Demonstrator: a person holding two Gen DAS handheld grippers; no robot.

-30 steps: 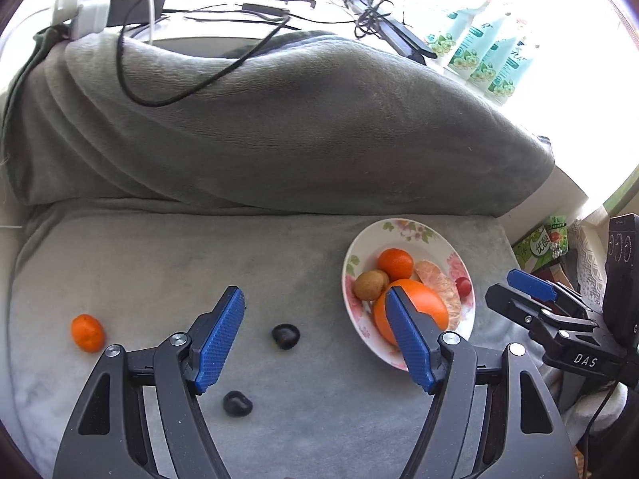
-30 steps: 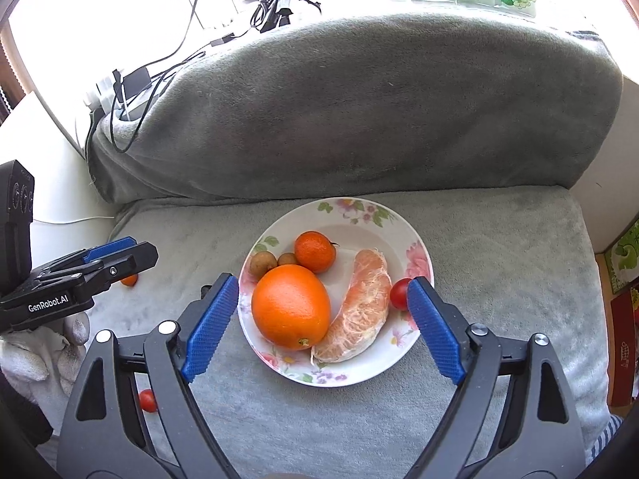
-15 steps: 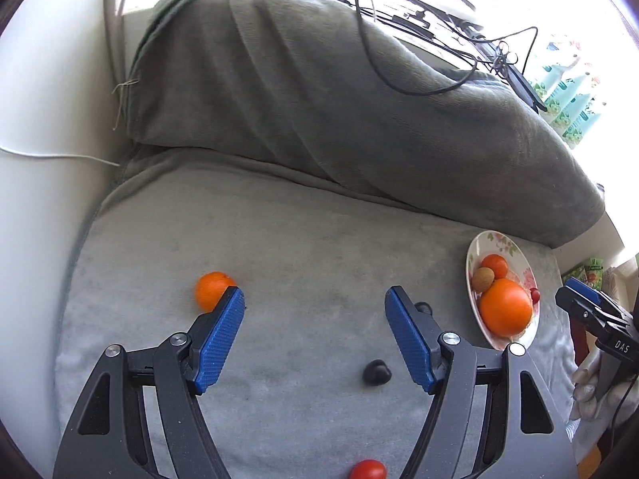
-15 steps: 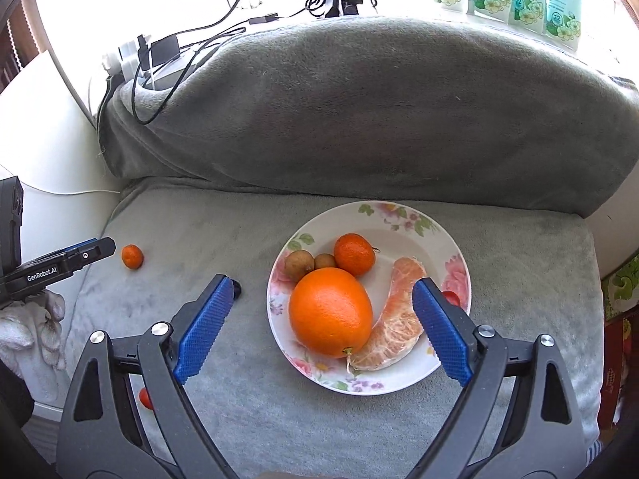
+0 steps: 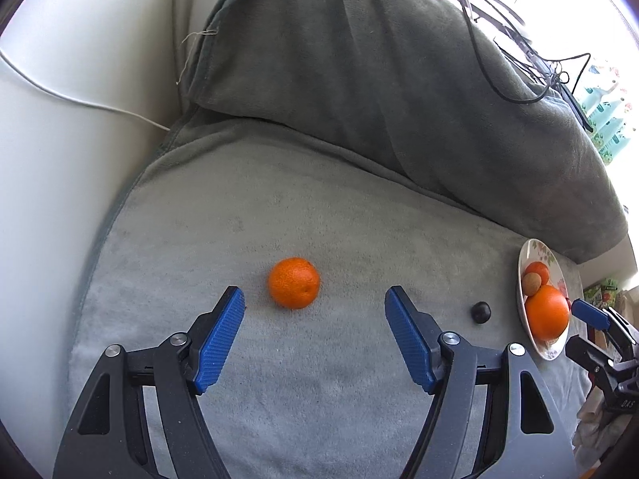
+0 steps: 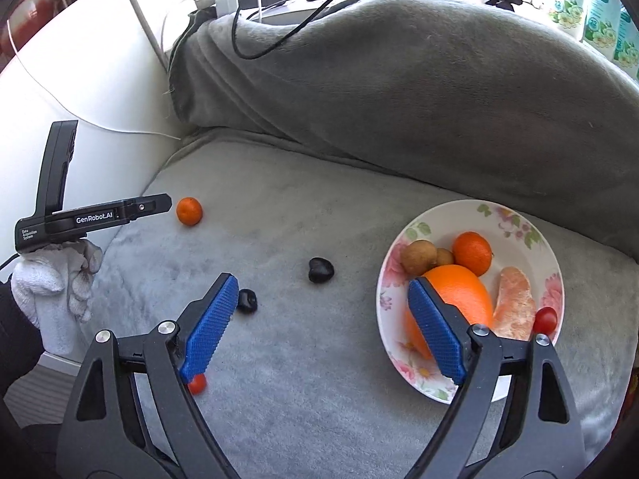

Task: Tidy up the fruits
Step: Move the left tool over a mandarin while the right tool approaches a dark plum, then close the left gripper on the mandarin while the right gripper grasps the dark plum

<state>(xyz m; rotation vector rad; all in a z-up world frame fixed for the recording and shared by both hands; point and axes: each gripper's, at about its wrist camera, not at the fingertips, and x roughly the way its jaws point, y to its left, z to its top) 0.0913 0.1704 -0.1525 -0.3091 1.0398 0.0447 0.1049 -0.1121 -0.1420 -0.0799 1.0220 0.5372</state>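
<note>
A small mandarin [image 5: 294, 282] lies on the grey blanket [image 5: 279, 399], just ahead of my left gripper [image 5: 314, 299], which is open and touches nothing. In the right wrist view that mandarin [image 6: 189, 210] sits right at the left gripper's tip. My right gripper [image 6: 322, 285] hangs over the blanket left of the flowered plate [image 6: 439, 215]. Its jaws are closing with nothing pressed between them. One dark fruit [image 6: 320, 270] lies just ahead of its tips, another dark fruit [image 6: 247, 300] by its left finger. A cherry tomato [image 6: 197, 384] peeks from under that finger. The plate holds a big orange [image 6: 459, 291] and smaller fruit.
A blanket-covered bolster [image 6: 399, 99] rises behind the flat area, with cables [image 6: 279, 12] draped over it. A white wall or armrest [image 5: 60, 159] borders the left side. A gloved hand [image 6: 52, 291] holds the left gripper. Bottles [image 6: 599, 12] stand at the far right.
My left gripper swung left, and the mandarin now lies centred before its fingers. My right gripper shifted left off the plate toward the dark fruits.
</note>
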